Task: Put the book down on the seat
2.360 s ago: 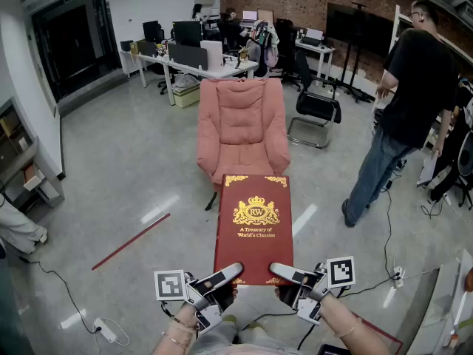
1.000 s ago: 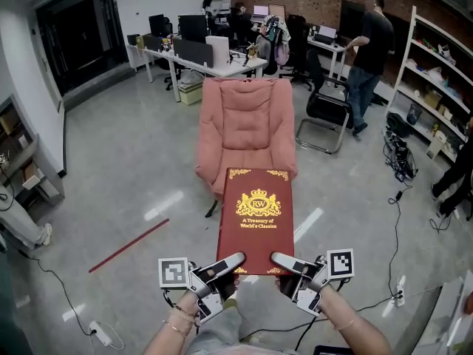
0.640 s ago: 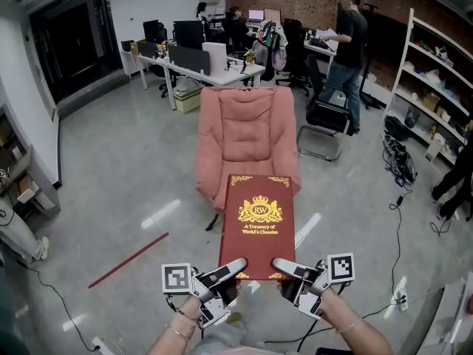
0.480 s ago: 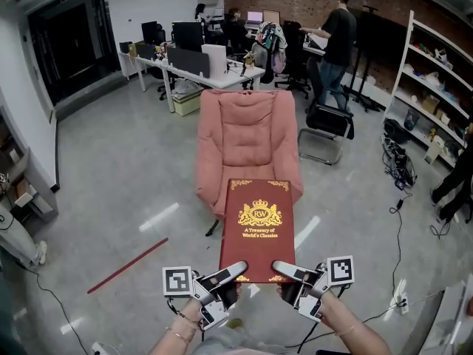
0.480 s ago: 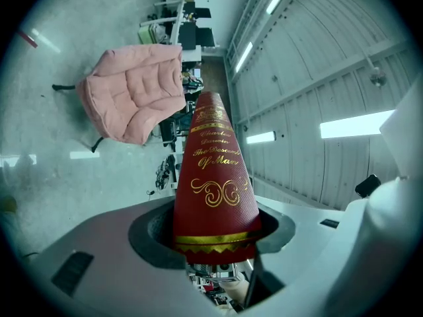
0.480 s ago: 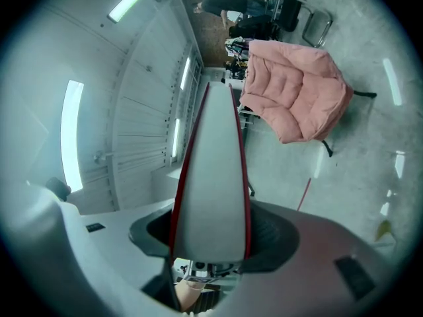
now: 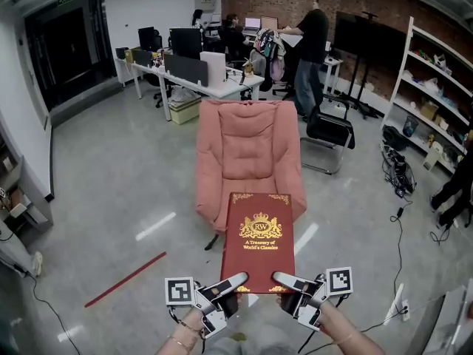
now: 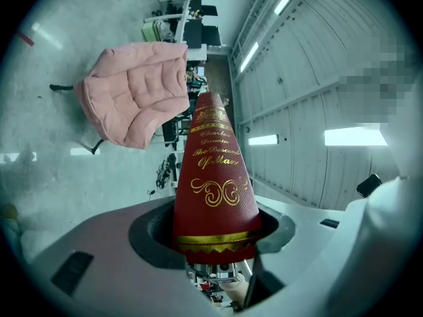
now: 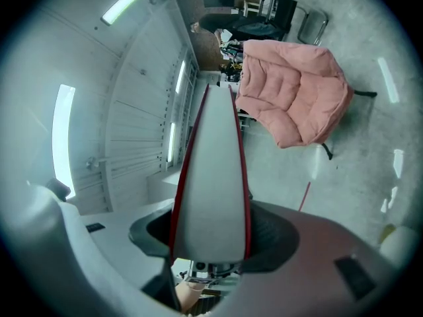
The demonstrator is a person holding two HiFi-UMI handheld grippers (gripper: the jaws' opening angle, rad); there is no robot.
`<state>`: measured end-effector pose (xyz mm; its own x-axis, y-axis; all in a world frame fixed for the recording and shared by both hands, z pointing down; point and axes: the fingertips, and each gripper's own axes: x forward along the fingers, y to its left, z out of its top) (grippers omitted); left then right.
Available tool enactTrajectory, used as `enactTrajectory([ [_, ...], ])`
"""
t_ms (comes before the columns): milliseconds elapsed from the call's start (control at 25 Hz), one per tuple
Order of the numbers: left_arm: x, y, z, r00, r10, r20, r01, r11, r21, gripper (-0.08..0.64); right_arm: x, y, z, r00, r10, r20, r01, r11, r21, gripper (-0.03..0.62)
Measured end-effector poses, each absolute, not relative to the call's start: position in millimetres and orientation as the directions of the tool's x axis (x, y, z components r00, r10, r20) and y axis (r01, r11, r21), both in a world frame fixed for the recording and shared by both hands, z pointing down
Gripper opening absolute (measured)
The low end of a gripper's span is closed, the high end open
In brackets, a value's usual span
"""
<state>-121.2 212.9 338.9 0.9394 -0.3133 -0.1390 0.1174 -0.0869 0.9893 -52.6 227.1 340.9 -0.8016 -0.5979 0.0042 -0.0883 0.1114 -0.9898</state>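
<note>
Item: red book (image 7: 258,231), level, in the air before the pink seat (image 7: 213,198). You are clamping its near edge in left gripper (image 7: 235,281) and right gripper (image 7: 282,279); be advancing and lowering both evenly.

The grey floor (image 7: 111,168) carries a pink armchair (image 7: 249,157), standing straight ahead of the left gripper (image 7: 229,283) and right gripper (image 7: 284,279). A red strip (image 7: 124,279) lies left of the left gripper. Ahead-right of the right gripper stands a black chair (image 7: 329,135), with cables (image 7: 395,198) farther right.
</note>
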Motion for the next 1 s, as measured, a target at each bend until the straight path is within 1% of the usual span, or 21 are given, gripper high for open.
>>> enactTrajectory([
  [160,-115,200,344,0.938,-0.317,-0.14,0.119,-0.083,0.989,0.238,-47,214,346,-0.8,-0.6,0.001,-0.082,0.108,-0.991,0.252],
  [400,-104,151,345,0.937,-0.323,-0.131,0.109,-0.083,0.991,0.238,-35,165,348,-0.803,-0.595,0.004,-0.078,0.099,-0.992,0.252],
  [1000,-49,39,362,0.916,-0.39,-0.093,0.079,-0.051,0.996,0.238,20,48,365,-0.861,-0.506,0.043,-0.082,0.054,-0.995,0.252],
])
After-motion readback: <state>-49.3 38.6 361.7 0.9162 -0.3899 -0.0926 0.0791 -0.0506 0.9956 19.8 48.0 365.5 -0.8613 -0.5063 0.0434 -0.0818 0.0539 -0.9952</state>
